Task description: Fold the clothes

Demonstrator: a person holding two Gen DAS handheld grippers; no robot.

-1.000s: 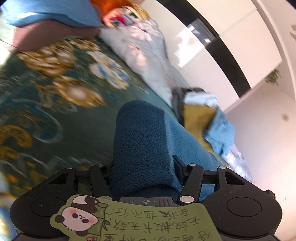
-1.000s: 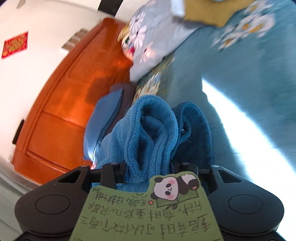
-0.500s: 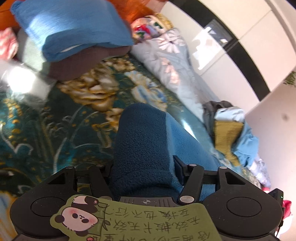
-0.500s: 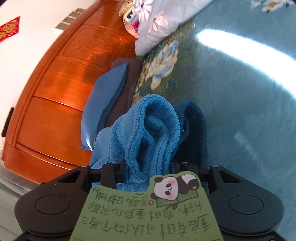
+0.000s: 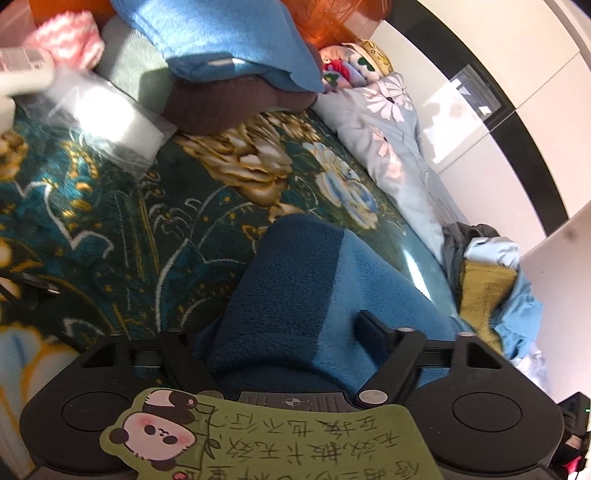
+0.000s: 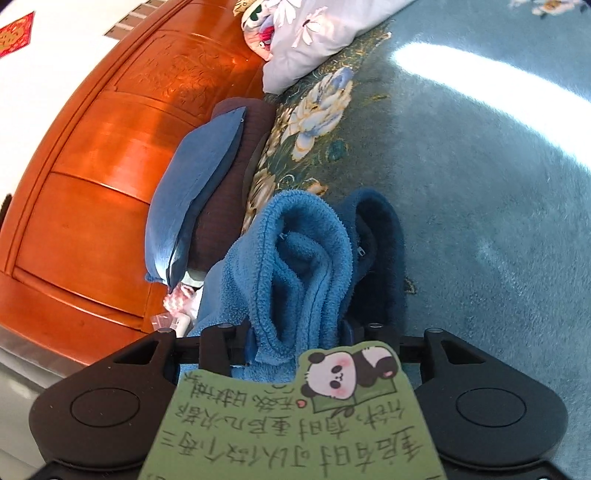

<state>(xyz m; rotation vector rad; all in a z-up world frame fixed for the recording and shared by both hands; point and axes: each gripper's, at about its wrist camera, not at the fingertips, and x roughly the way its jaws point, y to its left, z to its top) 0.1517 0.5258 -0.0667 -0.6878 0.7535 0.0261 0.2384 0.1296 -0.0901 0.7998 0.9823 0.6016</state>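
A blue fleece garment (image 5: 295, 295) in light and dark blue is held between both grippers above the bed. My left gripper (image 5: 280, 332) is shut on a thick fold of it, dark blue to the left and lighter blue to the right. My right gripper (image 6: 306, 325) is shut on a bunched edge of the same fleece (image 6: 303, 266), with a zipper showing in the folds. The fingertips of both grippers are buried in the cloth.
The bed has a dark green floral blanket (image 5: 129, 221). A blue pillow (image 5: 221, 40) on a brown pillow (image 5: 229, 103) lies by the orange wooden headboard (image 6: 92, 155). A floral quilt (image 5: 391, 133), a clothes pile (image 5: 487, 280), a plastic bag (image 5: 110, 122) and a pink item (image 5: 66, 33) lie around.
Both grippers have swung with the fleece toward the headboard end. The pillows, plastic bag and pink item have come into the left view. The grips have not changed.
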